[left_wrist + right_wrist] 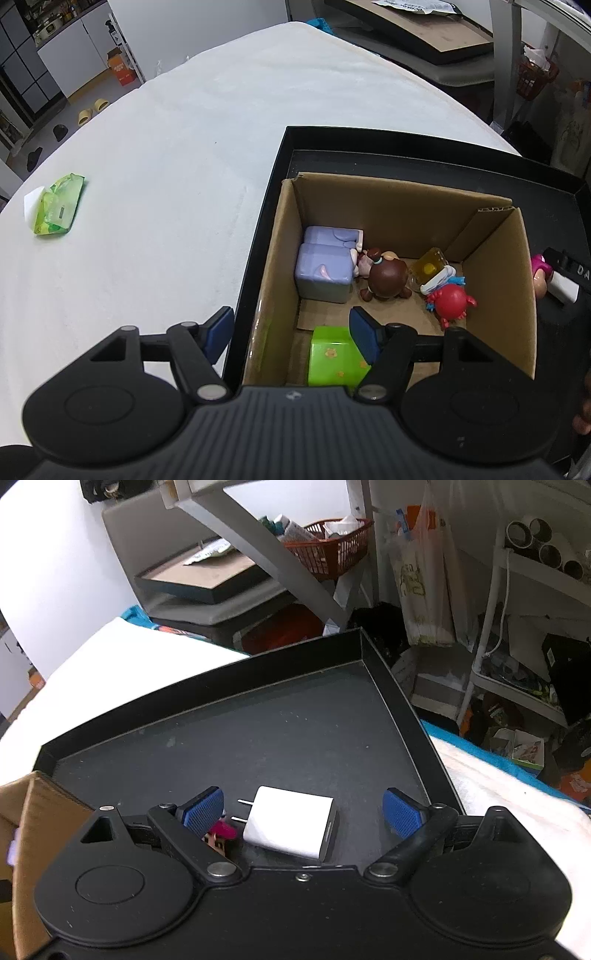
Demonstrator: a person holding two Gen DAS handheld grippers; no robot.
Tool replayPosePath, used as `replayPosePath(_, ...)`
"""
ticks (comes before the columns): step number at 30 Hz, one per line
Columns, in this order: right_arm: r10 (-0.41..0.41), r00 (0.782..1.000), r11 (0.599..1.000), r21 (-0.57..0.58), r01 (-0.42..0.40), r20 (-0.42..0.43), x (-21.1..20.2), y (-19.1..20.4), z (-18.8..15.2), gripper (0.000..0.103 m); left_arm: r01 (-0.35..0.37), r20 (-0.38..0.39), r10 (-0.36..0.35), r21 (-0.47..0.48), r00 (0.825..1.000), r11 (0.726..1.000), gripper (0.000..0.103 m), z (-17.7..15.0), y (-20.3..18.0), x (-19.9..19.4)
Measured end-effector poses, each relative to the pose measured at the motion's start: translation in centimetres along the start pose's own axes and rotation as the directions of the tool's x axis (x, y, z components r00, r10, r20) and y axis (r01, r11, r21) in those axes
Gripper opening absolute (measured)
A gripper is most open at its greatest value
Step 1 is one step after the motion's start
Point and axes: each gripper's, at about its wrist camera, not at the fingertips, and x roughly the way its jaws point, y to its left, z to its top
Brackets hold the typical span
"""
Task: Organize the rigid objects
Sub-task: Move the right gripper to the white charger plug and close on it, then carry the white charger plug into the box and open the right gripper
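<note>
Below, white charger (pixel 291 823), between right gripper (pixel 303 812) jaws

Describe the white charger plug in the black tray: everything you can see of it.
The white charger plug is a small rounded block that looks like glossy plastic, with a dark grey end face and two metal prongs pointing left in the right wrist view. It lies flat on the floor of the black tray, near the tray's near edge. It sits between the open fingers of the right tool, touching neither pad. A pink toy lies just beside the prongs; contact is unclear.
</note>
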Motion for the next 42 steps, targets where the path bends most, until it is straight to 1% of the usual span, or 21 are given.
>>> replayPosePath(2,-0.013,1.000,1.000,-0.007,0.013,-0.012,0.4,0.3,0.1,0.092,-0.001,0.001,0.001,0.007,1.000,1.000,0.067,-0.1,0.0,0.0)
replayPosePath(6,0.011,0.999,1.000,-0.012,-0.011,-0.033,0.6,0.9,0.3,0.093,-0.006,-0.009,0.006,0.004,1.000,1.000,0.067,-0.4,0.2,0.1)
replayPosePath(7,0.009,0.999,0.999,-0.031,-0.010,-0.036,0.6,1.3,0.0,0.094,-0.006,-0.011,0.006,0.004,1.000,1.000,0.067,-0.4,0.2,0.1)
replayPosePath(9,-0.028,0.999,0.995,-0.094,0.025,-0.033,0.7,2.2,-0.5,0.094,-0.006,-0.012,0.006,0.010,1.000,1.000,0.067,-0.5,0.2,0.0)
replayPosePath(10,-0.047,0.999,0.992,-0.118,0.043,-0.029,0.8,2.5,-0.7,0.091,-0.005,-0.013,0.006,0.013,1.000,1.000,0.067,-0.5,0.1,0.0)
replayPosePath(11,-0.063,0.998,0.987,-0.146,0.060,-0.016,0.7,2.9,-0.9,0.082,-0.004,-0.014,0.004,0.015,1.000,1.000,0.067,-0.6,0.1,0.0)
replayPosePath(12,-0.072,0.997,0.983,-0.167,0.069,-0.009,0.6,3.1,-1.0,0.076,0.000,-0.012,0.000,0.017,1.000,1.000,0.067,-0.7,0.0,-0.1)
replayPosePath(13,-0.083,0.996,0.979,-0.189,0.080,-0.008,0.6,3.3,-0.9,0.065,0.004,-0.011,-0.004,0.018,1.000,1.000,0.067,-0.8,0.0,-0.2)
replayPosePath(14,-0.087,0.996,0.977,-0.198,0.083,-0.012,0.4,3.5,-0.9,0.065,0.008,-0.012,-0.008,0.018,1.000,1.000,0.067,-0.9,0.0,-0.2)
replayPosePath(16,-0.055,0.998,0.982,-0.180,0.049,-0.026,0.2,3.2,-0.8,0.065,0.019,-0.019,-0.018,0.015,1.000,1.000,0.067,-1.1,0.0,-0.3)
replayPosePath(18,-0.045,0.998,0.986,-0.165,0.038,-0.040,-0.1,3.1,-0.8,0.064,0.030,-0.024,-0.030,0.012,0.999,0.999,0.067,-1.3,0.1,-0.5)
replayPosePath(22,-0.027,0.999,0.991,-0.134,0.022,-0.039,-1.5,2.6,-0.7,0.064,0.068,-0.038,-0.069,-0.022,0.997,0.997,0.067,-1.6,0.5,-0.9)
replayPosePath(25,-0.026,0.999,0.991,-0.132,0.022,-0.026,-2.7,2.6,-0.9,0.064,0.078,-0.030,-0.079,-0.022,0.996,0.997,0.067,-1.7,0.8,-1.3)
replayPosePath(32,-0.019,1.000,0.990,-0.137,0.019,0.003,-5.6,2.7,-0.5,0.064,0.103,-0.019,-0.104,-0.061,0.994,0.993,0.067,-2.4,2.1,-1.4)
replayPosePath(37,-0.018,1.000,0.988,-0.155,0.020,0.017,-7.6,3.1,-0.1,0.064,0.105,0.018,-0.104,-0.072,0.994,0.992,0.067,-3.1,2.7,-1.5)
replayPosePath(42,-0.024,0.999,0.985,-0.173,0.028,0.028,-9.4,3.7,0.2,0.065,0.135,0.038,-0.132,-0.096,0.991,0.986,0.067,-3.4,3.2,-1.2)
